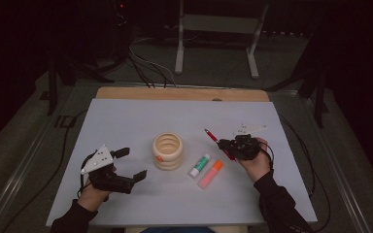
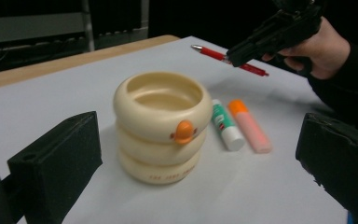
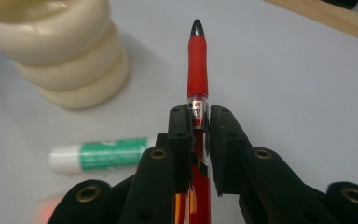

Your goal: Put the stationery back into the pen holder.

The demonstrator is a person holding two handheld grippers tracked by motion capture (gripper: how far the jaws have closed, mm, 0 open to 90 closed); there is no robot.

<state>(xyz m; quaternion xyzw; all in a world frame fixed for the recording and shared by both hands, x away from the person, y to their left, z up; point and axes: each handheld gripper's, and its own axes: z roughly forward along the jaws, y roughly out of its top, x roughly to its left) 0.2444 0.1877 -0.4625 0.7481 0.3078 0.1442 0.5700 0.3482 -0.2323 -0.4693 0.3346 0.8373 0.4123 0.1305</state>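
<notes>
Pens: one red, two others.

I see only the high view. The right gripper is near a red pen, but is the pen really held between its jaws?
Observer: Yes. In the right gripper view the right gripper is shut on the red pen, tip pointing away.
Operator: Is the cream holder plain?
Observer: No, the duck-shaped pen holder has an orange beak.
Operator: And the left gripper?
Observer: The left gripper is open, with the holder ahead between its jaws, untouched.
</notes>
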